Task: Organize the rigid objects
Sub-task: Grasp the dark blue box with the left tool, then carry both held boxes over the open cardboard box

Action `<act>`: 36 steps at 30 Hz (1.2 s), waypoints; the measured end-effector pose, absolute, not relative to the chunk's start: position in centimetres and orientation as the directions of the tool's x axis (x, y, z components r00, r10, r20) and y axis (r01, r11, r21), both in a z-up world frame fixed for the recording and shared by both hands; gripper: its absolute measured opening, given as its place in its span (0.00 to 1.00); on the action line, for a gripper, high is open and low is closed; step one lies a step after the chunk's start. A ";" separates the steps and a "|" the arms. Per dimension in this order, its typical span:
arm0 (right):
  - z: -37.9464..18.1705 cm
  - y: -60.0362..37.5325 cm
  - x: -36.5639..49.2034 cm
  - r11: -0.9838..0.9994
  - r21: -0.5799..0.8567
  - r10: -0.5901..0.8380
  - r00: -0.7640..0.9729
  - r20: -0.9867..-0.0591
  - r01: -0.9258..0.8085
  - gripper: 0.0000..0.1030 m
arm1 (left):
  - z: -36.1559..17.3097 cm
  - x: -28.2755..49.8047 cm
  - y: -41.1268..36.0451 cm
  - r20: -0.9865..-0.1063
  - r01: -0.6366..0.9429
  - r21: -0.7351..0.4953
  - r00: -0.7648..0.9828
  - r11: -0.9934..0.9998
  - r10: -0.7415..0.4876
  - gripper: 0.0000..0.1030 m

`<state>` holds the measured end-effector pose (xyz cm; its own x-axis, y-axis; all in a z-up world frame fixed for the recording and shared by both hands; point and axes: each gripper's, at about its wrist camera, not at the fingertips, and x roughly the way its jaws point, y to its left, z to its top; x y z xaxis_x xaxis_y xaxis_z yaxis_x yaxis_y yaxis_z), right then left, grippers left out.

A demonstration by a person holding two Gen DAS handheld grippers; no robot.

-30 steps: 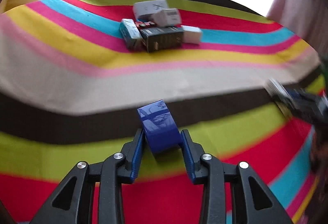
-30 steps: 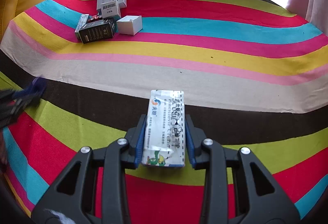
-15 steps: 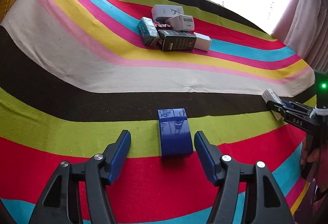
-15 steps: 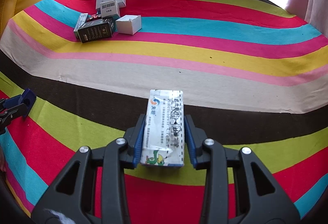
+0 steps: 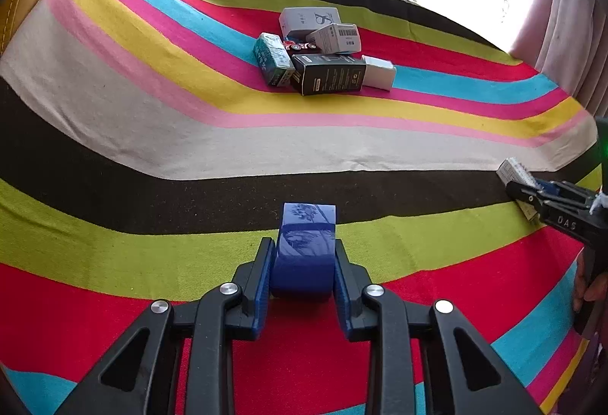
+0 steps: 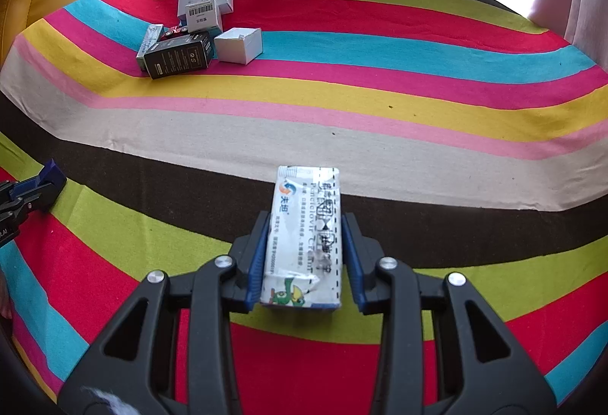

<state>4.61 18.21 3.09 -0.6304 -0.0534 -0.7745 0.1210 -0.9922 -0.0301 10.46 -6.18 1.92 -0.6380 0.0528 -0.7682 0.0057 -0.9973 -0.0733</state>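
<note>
While L tongs (image 5: 303, 265) pinch blue box (image 5: 306, 248), R tongs (image 6: 304, 255) grip white carton (image 6: 304, 236).

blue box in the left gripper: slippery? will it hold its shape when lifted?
The blue box looks glossy, showing reflections, so it may slip. The left gripper is shut on flat sides that show no denting: probably stiff. Likely light, being small.

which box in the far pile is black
The black box at the pile's near edge, lying on its side between the teal box and the small white box; the rest are white or teal.
</note>
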 end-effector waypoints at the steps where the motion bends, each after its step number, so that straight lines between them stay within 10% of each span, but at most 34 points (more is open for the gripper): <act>1: 3.1 18.2 4.6 -0.992 -0.028 -0.056 -0.630 -0.775 0.123 0.39 | 1.9 10.4 -6.0 -0.770 0.006 -0.058 -0.636 -0.998 0.041 0.28; 22: 4.4 14.8 14.7 -0.985 0.137 -0.174 -0.631 -0.756 0.107 0.36 | 1.9 10.4 -4.7 -0.774 0.007 0.001 -0.633 -1.000 -0.005 0.29; 36: 7.5 17.2 21.7 -0.989 0.129 -0.146 -0.661 -0.736 0.075 0.36 | 3.7 15.8 -3.0 -0.739 -0.050 -0.175 -0.653 -0.983 0.165 0.28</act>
